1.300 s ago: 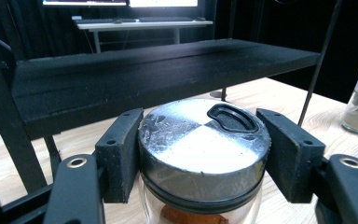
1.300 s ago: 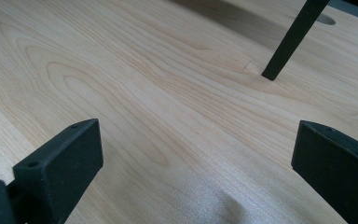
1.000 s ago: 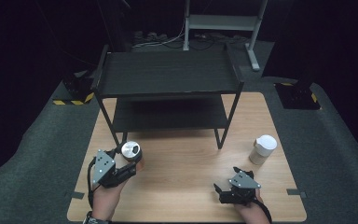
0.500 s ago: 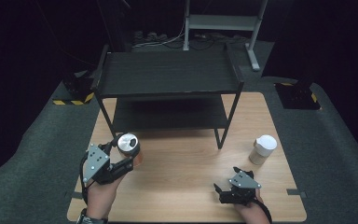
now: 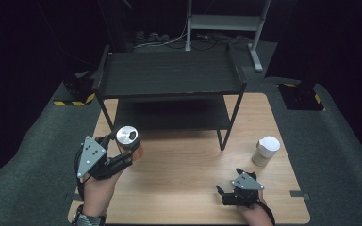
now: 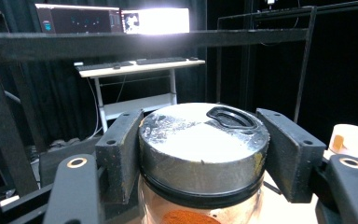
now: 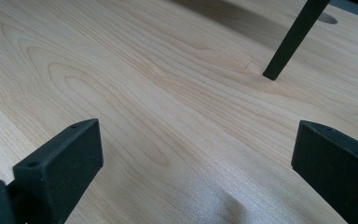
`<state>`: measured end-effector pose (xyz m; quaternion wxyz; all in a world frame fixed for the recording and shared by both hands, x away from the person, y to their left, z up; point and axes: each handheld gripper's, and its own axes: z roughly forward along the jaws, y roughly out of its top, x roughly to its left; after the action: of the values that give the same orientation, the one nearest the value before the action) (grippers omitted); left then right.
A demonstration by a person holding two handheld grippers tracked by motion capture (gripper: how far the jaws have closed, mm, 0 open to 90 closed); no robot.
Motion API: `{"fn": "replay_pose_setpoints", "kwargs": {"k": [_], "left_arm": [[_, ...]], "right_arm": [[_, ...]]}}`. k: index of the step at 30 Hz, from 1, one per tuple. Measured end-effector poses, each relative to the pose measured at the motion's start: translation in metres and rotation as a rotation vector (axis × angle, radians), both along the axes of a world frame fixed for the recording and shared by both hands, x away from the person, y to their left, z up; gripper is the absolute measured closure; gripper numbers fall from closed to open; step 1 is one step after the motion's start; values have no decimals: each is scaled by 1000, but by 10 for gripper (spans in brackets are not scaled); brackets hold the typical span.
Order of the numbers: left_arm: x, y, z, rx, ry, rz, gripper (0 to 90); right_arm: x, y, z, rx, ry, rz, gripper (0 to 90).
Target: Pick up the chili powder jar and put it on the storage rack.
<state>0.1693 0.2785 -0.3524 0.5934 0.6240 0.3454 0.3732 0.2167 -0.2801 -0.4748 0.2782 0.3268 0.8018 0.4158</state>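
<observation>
Here, left hand-held gripper (image 5: 122, 157) clenched on jar (image 6: 201, 158) just below its lid, likely for lifting toward the shelf (image 5: 169, 75); right hand-held gripper (image 7: 200, 158) released, resting on tabletop (image 5: 188, 160).

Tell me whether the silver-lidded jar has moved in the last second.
Yes. In the high view the jar, gripped by the left tongs, has risen off the table and sits nearer the black shelf.

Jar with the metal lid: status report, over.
Left claw shut on jar, clear of table. Right claw open, empty. Black shelf rack ahead.
</observation>
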Motion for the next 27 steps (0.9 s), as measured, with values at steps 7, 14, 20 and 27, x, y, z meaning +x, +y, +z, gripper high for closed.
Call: {"fn": "replay_pose_setpoints", "kwargs": {"k": [7,14,20,27], "left_arm": [[3,0,13,-14,-21,-6,346],[6,-2,25,-18,-38,-1,346],[9,-2,35,-28,-46,-1,346],[12,1,44,-60,-62,-6,346]], "right_arm": [[0,0,0,0,0,-1,9],[0,0,0,1,2,-1,10],[0,-1,0,7,4,-3,9],[0,-1,0,9,4,-2,10]]}}
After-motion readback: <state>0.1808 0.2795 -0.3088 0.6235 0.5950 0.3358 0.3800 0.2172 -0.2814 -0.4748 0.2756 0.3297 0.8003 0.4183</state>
